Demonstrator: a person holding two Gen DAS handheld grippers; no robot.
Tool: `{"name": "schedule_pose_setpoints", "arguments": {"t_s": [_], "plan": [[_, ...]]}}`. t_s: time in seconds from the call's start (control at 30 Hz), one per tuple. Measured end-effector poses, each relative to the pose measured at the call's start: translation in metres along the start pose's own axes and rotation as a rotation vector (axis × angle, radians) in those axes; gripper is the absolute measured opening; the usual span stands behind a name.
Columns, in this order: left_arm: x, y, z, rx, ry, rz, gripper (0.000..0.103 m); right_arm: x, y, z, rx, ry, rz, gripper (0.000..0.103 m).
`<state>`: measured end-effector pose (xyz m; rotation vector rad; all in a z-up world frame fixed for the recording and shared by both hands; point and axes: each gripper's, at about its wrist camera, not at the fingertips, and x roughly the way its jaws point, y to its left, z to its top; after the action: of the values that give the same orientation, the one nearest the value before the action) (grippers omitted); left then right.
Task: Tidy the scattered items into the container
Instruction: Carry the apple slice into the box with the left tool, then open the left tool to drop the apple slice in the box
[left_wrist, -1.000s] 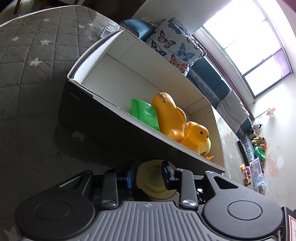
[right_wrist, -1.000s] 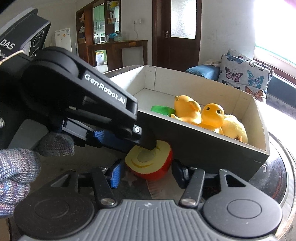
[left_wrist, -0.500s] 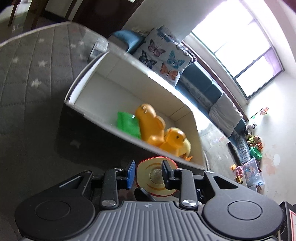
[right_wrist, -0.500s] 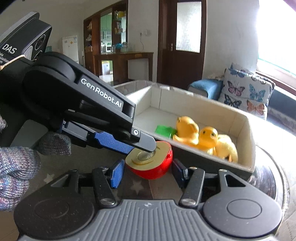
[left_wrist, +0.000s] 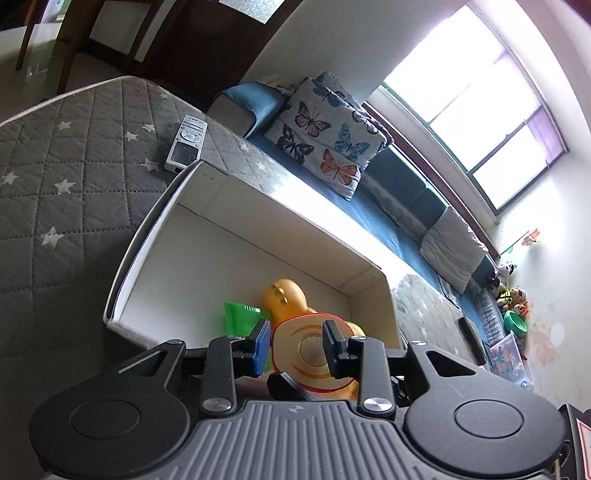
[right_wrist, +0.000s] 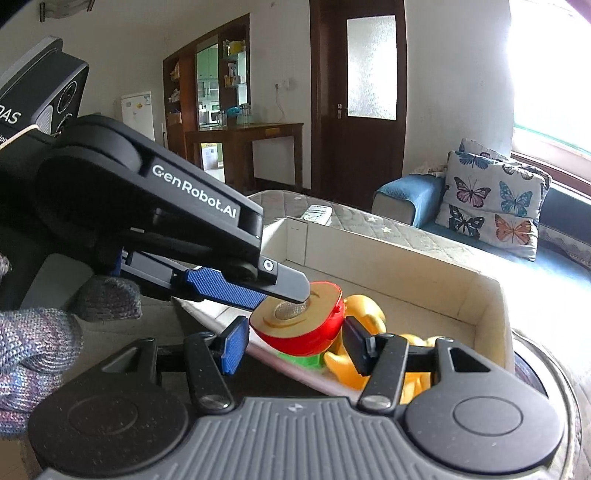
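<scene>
A toy apple half, red outside with a yellow cut face, is held between the fingers of my left gripper, above the near wall of the open box. In the right wrist view the apple half hangs over the box rim, with the left gripper's finger on its cut face. My right gripper stands open around the apple half, its pads apart from it. Inside the box lie yellow ducks and a green toy.
The box stands on a grey quilted mat with white stars. A white remote lies beyond the box's far corner. A sofa with a butterfly cushion runs behind. A gloved hand holds the left gripper.
The left gripper has lifted the apple half from the mat beside the box up over the box's near wall. The right gripper has risen along with it, still open.
</scene>
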<state>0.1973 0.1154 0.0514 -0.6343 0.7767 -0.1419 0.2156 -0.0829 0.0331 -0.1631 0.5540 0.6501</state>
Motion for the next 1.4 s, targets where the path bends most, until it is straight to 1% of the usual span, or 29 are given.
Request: {"name": "schedule_pose_setpoints", "arguments": {"t_s": [0.17, 0.33, 0.6, 0.8, 1.0, 1.1, 1.17, 1.3, 1.33, 1.4], "plan": [[0.02, 0.01, 0.013, -0.025, 0.013, 0.008, 0.033, 0.023, -0.01, 0.005, 0.016, 0.029, 0.004, 0.056], [0.037, 0.018, 0.016, -0.041, 0.035, 0.014, 0.033, 0.041, -0.018, 0.002, 0.033, 0.064, 0.002, 0.056], [0.043, 0.021, 0.013, -0.045, 0.05, 0.017, 0.033, 0.041, -0.013, -0.003, 0.005, 0.069, -0.009, 0.057], [0.036, 0.021, 0.011, -0.044, 0.04, 0.022, 0.033, 0.033, -0.011, -0.005, 0.001, 0.068, -0.015, 0.058], [0.021, 0.012, 0.006, -0.009, 0.017, 0.026, 0.033, 0.022, -0.013, -0.004, 0.013, 0.059, -0.024, 0.06], [0.011, 0.007, 0.001, 0.011, 0.005, 0.026, 0.033, 0.013, -0.013, -0.004, 0.017, 0.044, -0.03, 0.064], [0.004, 0.004, -0.002, 0.025, -0.007, 0.025, 0.033, 0.005, -0.012, -0.005, 0.023, 0.033, -0.034, 0.069], [-0.009, -0.004, -0.012, 0.065, -0.024, 0.032, 0.033, -0.01, -0.01, -0.009, 0.03, 0.016, -0.044, 0.074], [-0.013, -0.006, -0.015, 0.075, -0.029, 0.034, 0.033, -0.014, -0.01, -0.011, 0.032, 0.014, -0.047, 0.079], [-0.019, -0.009, -0.022, 0.087, -0.039, 0.039, 0.033, -0.021, -0.009, -0.016, 0.036, 0.013, -0.054, 0.079]]}}
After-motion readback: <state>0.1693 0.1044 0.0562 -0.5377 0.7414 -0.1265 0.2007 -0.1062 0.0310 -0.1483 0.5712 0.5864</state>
